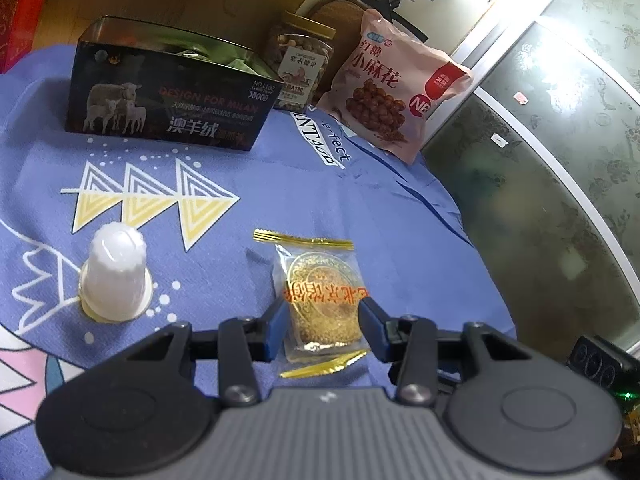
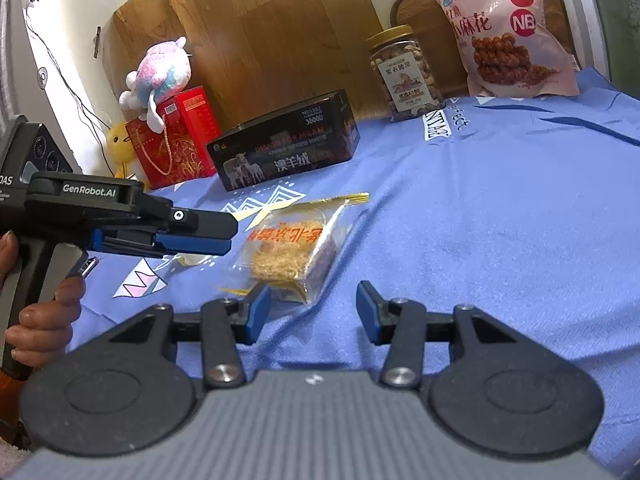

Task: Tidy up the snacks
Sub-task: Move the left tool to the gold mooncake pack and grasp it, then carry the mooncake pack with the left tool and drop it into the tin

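Note:
A clear-wrapped round pastry [image 1: 320, 292] with gold crimped ends lies on the blue cloth [image 1: 280, 184]. My left gripper [image 1: 323, 312] has its blue pads against both sides of the near half of the pastry. From the right wrist view the left gripper [image 2: 230, 238] reaches in from the left toward the same pastry [image 2: 288, 248]. My right gripper [image 2: 313, 300] stands open just short of the packet, nothing between its fingers. A white jelly cup [image 1: 114, 280] stands upside down to the left. The open black box [image 1: 168, 92] holding snacks sits at the back.
A jar of nuts [image 1: 304, 64] and a pink snack bag [image 1: 396, 84] lean at the back right. A red gift bag [image 2: 172, 140] with a plush toy [image 2: 160, 72] stands back left. A hand [image 2: 44, 312] holds the left gripper's handle. The cloth drops off at the right edge.

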`<move>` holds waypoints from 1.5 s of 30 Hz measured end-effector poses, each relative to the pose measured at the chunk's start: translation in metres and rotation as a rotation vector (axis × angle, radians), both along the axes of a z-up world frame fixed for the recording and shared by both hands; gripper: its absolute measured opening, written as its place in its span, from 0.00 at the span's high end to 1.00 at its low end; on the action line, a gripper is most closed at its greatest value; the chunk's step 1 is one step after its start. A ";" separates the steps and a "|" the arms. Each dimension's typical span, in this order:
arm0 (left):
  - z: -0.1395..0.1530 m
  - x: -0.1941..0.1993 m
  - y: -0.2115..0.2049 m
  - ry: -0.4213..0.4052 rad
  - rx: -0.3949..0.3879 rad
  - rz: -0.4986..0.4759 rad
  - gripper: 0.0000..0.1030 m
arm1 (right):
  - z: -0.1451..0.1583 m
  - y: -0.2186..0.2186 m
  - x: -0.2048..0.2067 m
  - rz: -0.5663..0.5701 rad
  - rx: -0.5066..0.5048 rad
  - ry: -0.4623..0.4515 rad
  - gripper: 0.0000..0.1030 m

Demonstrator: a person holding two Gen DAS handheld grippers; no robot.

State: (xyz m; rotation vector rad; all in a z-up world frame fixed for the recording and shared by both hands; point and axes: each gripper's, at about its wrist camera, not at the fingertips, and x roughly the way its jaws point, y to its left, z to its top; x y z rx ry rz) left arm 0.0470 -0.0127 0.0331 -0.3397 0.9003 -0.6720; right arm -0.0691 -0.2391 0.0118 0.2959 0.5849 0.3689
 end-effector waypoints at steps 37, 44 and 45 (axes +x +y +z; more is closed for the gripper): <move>-0.002 0.013 -0.001 -0.030 0.086 -0.016 0.48 | -0.005 0.019 0.024 0.103 -0.081 -0.024 0.44; -0.019 0.024 -0.025 0.022 0.086 -0.082 0.63 | -0.007 0.035 0.044 0.136 -0.132 -0.014 0.45; -0.015 0.025 -0.024 0.011 0.090 -0.076 0.64 | -0.004 0.034 0.046 0.135 -0.123 -0.006 0.45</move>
